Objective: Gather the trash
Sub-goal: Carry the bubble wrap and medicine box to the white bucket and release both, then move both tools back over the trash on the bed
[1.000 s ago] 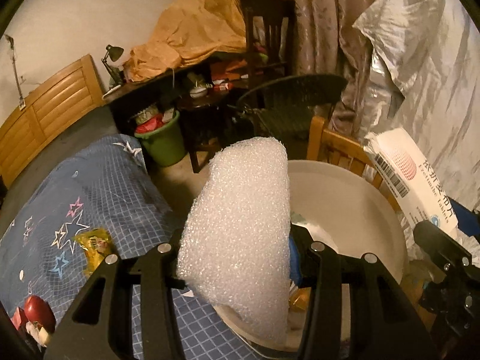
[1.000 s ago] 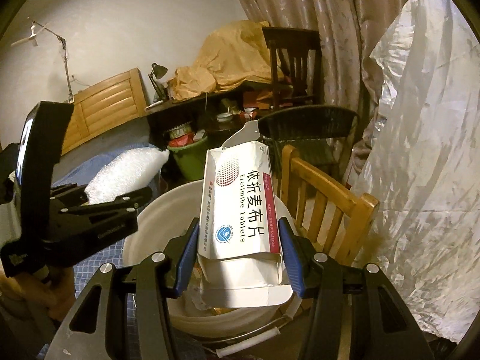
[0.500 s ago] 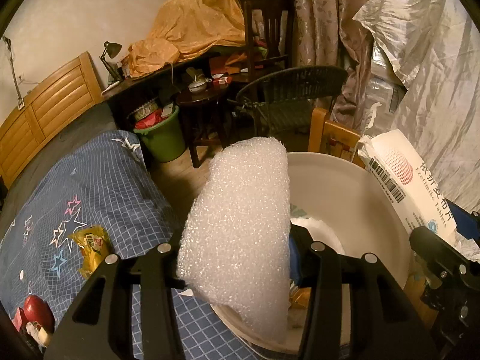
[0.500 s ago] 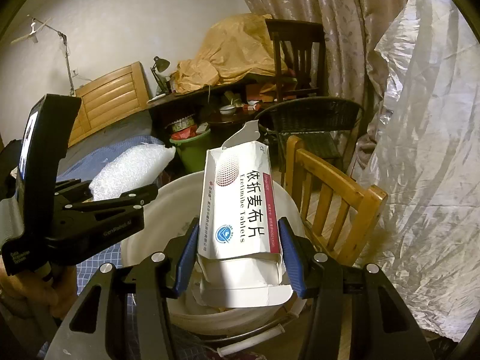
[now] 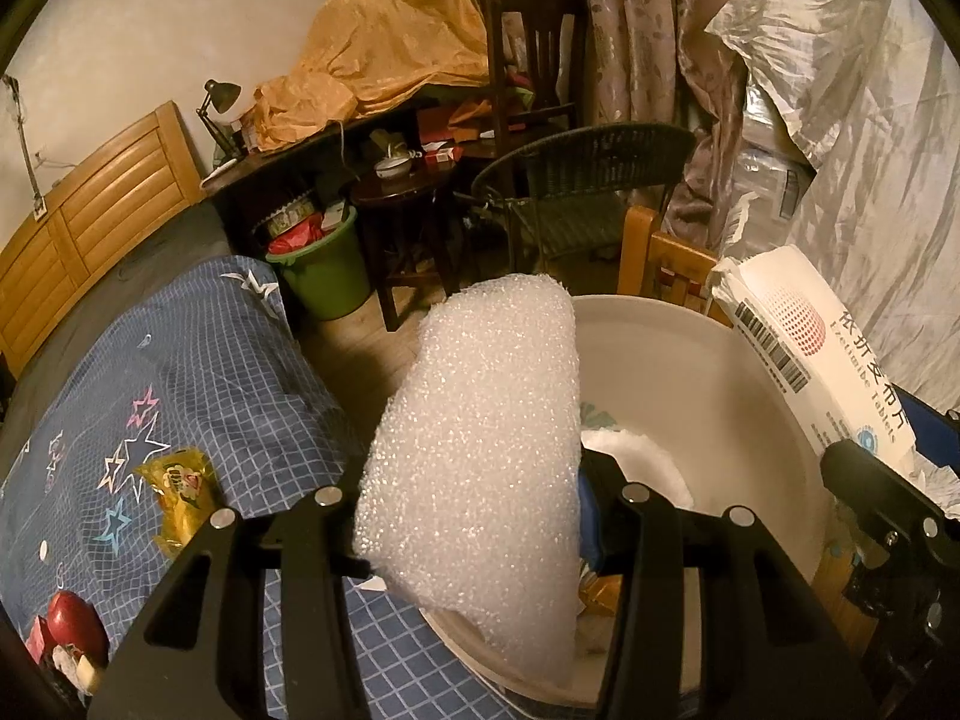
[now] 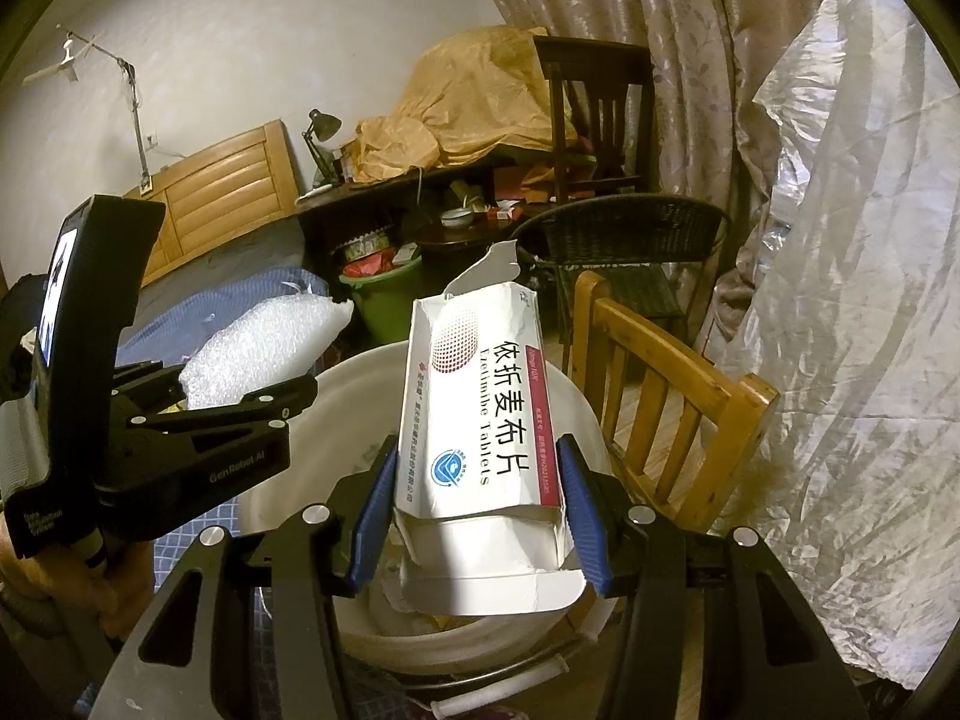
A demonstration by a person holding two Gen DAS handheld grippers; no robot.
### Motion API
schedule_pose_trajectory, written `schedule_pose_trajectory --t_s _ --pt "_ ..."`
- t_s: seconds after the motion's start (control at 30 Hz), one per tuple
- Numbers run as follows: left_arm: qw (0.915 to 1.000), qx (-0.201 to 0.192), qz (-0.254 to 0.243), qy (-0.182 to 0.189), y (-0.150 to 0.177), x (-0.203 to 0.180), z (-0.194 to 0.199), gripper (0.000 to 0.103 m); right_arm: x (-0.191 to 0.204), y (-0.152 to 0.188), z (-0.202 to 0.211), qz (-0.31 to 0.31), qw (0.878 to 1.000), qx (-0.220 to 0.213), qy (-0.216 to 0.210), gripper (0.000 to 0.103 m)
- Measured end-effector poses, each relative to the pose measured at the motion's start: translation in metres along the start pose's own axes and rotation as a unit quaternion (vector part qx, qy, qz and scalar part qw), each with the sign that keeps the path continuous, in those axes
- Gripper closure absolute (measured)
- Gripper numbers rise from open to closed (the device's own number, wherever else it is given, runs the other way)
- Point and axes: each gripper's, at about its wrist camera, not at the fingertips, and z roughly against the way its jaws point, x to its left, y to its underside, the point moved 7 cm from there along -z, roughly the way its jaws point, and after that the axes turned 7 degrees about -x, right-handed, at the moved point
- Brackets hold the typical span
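1. Big picture: I have both grippers hanging over the white bucket (image 5: pixel 708 372), each carrying one piece of trash. Nothing released yet. I judge this as the drop step, mid-task.
2. The bucket sits beside the bed with the blue checked cover (image 5: pixel 198 372), in front of a wooden chair (image 6: pixel 678 396). It already holds some scraps: white paper and something orange at the bottom.
3. Left gripper (image 5: pixel 474 516): fingers pinch a slab of white bubble wrap (image 5: pixel 480 450). It stands up out of the jaws, over the bucket's near rim. It looks soft and crumpled and should fall freely once let go.
4. Right gripper (image 6: pixel 480 516): blue pads (image 6: pixel 375 516) press both sides of an empty tablet box (image 6: pixel 480 420). White carton, red dot logo, torn flaps open at both ends, slightly squashed. It stands over the bucket mouth.
5. Left to do, as I see it: open both jaws, then go back for the bed.
6. Still on the cover: a yellow snack wrapper (image 5: pixel 177 489), and a red round thing with scraps (image 5: pixel 66 630) at the near corner. I can't tell whether that last lot is trash.
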Motion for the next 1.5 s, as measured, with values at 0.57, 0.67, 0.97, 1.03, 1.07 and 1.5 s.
schedule_pose_trajectory --t_s 0.57,0.67,0.97,1.03,1.07,1.5 --pt "0.9975 0.045 0.047 0.025 0.013 0.015 -0.023 0.038 -0.008 -0.007 -0.016 0.015 1.0 0.01 0.017 0.033" --pt "0.9973 0.047 0.052 0.02 0.014 0.019 -0.023 0.038 -0.01 -0.007 -0.014 0.009 1.0 0.009 0.018 0.033" --pt "0.9971 0.029 0.069 -0.013 0.022 0.033 -0.007 0.026 -0.006 -0.004 -0.003 -0.011 1.0 -0.014 0.011 0.033" --pt "0.9969 0.011 0.071 -0.032 0.025 0.041 0.004 0.023 -0.002 -0.002 0.001 -0.016 1.0 -0.022 0.008 0.032" --pt "0.9964 0.002 0.074 -0.04 0.027 0.047 0.011 0.02 0.001 0.0 0.004 -0.021 0.999 -0.028 0.005 0.031" --pt "0.9811 -0.031 0.149 -0.12 0.095 0.161 0.104 0.009 0.078 0.026 0.031 -0.039 0.993 -0.057 -0.092 0.009"
